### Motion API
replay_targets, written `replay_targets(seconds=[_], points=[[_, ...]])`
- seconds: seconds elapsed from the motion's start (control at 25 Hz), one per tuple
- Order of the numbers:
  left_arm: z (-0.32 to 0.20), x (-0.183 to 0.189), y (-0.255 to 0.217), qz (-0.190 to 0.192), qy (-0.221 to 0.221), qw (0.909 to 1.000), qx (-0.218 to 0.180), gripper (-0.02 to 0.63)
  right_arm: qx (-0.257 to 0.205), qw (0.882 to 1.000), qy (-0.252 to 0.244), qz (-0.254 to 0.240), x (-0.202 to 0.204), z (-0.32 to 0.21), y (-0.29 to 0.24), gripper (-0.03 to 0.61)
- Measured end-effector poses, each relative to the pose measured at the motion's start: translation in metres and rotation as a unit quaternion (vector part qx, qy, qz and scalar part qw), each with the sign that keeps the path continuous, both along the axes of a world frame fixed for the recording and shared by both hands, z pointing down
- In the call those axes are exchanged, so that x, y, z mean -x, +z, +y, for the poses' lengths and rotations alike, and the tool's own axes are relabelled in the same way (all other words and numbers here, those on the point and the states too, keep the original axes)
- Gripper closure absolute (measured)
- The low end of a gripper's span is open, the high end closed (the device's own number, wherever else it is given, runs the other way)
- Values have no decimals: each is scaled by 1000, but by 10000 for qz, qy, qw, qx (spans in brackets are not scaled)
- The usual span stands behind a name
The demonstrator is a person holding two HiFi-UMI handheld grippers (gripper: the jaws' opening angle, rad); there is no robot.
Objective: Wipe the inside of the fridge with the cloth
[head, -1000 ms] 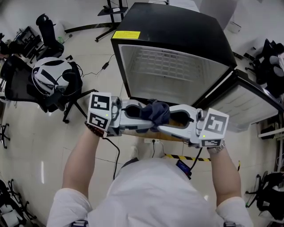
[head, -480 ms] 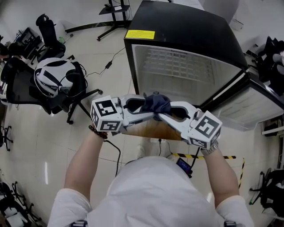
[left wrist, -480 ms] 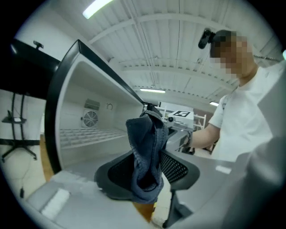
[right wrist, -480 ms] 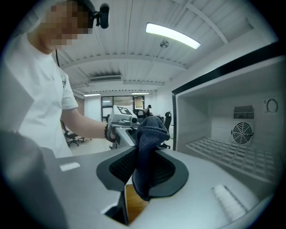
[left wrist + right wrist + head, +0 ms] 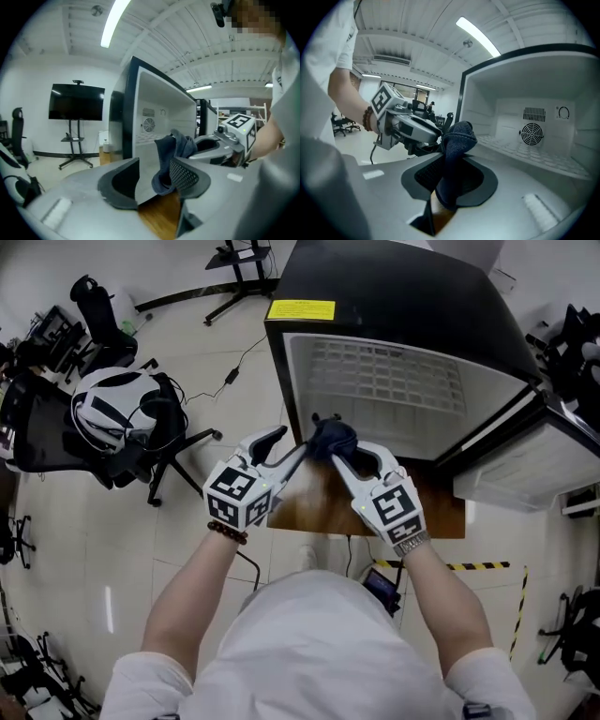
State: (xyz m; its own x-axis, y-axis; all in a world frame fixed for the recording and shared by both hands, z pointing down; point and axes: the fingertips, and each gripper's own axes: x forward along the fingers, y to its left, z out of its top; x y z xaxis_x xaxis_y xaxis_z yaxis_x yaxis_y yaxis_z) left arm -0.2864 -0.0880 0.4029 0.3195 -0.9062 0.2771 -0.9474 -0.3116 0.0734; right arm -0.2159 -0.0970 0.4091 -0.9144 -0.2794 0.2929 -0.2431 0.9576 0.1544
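One crumpled dark-blue fabric cloth (image 5: pixel 330 439) hangs before the open black fridge (image 5: pixel 394 296), pinched by the just-closed right gripper (image 5: pixel 341 456) for wiping. The left gripper (image 5: pixel 292 446), jaws just opened wide around it, apparently hands it over.

- Head view: steeply down from above onto fridge (image 5: pixel 394 296), left gripper (image 5: pixel 287 444), right gripper (image 5: pixel 349 457).
- Gripper views: close, facing each other, sharing cloth (image 5: pixel 161 159) and fridge.

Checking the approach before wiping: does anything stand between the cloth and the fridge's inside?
Nothing visible. The fridge has its door open to the right, its inside looks empty, and the cloth, on which the right gripper has just closed its jaws, is at the opening.
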Motion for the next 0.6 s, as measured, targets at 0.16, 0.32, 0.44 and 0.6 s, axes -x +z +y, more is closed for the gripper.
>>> replay_targets(seconds=[0.16,0.32,0.44,0.6], points=[[-14,20,7,-320,-608,9976,-76,405,-50,9995,275,147,13,-11,35,497],[-29,26,14,-605,-804,9949,-108,405,-99,9988,417,229,27,-23,60,497],[-38,29,20,-685,-956,9930,-95,405,-98,9986,456,267,35,-29,74,497],[-47,32,25,-661,-1079,9919,-150,405,-124,9986,478,197,45,-40,84,497]])
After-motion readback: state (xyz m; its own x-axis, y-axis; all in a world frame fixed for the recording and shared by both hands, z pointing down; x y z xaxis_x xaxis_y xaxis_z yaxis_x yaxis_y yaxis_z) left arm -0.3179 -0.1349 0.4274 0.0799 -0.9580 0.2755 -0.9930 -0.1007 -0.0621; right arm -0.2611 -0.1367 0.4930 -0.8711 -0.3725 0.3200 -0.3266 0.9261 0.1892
